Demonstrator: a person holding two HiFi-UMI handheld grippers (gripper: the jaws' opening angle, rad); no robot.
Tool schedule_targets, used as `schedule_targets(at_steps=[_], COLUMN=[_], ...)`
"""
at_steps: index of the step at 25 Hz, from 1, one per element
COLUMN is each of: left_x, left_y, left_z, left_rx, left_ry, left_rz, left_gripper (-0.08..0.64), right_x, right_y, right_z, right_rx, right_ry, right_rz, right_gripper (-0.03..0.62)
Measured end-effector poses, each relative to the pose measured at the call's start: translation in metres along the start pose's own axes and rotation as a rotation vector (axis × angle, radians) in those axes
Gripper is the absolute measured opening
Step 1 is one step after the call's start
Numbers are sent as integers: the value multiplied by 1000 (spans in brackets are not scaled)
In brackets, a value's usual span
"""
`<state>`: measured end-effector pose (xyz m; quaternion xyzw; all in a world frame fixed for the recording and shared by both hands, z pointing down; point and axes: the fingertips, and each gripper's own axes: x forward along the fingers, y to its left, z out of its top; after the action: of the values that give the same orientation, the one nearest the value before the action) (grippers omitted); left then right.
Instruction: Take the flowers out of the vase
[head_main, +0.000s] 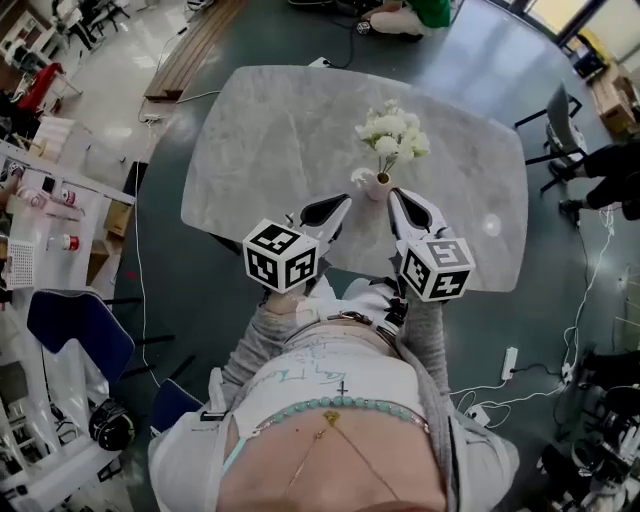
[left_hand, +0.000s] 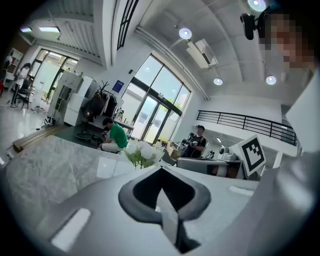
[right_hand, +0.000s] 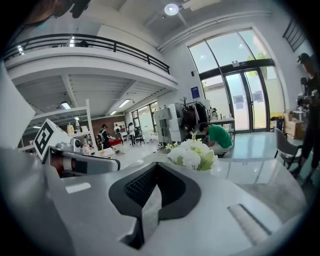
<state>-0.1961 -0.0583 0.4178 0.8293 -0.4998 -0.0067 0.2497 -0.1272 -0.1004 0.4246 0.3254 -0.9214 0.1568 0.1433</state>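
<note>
Pre-grasp, jaws together and empty on left gripper (head_main: 338, 207) and right gripper (head_main: 400, 203) flanking vase (head_main: 379, 186) toward table's (head_main: 270, 140) near edge; next: open, pinch flowers (head_main: 393, 133) at stems, lift.

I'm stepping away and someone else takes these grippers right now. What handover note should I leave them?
Left gripper: shut, empty, tip close to the vase on its left in the head view.
Right gripper: shut, empty, tip close on the vase's other side.
White flowers: standing in the vase on the marble table.
Done: nothing lifted out yet.
Left: open a gripper, grasp the stems and lift the flowers out. Steadying the vase with the other gripper would probably help.
</note>
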Motion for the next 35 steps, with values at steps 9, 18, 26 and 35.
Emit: schedule_targets(at_steps=[9,18,26,35], left_x=[21,53,78,91], left_y=[-4,6,17,29], left_z=[1,17,31,21], left_rx=[0,0,18,2], left_ry=[31,40,56,81], left_rz=[-67,-36,19,85], left_gripper=[0,0,0,0], right_x=[-12,4,11,7], right_y=[-28,-62,-94,-124], right_z=[-5,14,29,22], right_rx=[33,36,41,69], right_ry=[9,7,5,5], right_rz=[-95,-75,-51,-47], right_gripper=[26,26,26,26])
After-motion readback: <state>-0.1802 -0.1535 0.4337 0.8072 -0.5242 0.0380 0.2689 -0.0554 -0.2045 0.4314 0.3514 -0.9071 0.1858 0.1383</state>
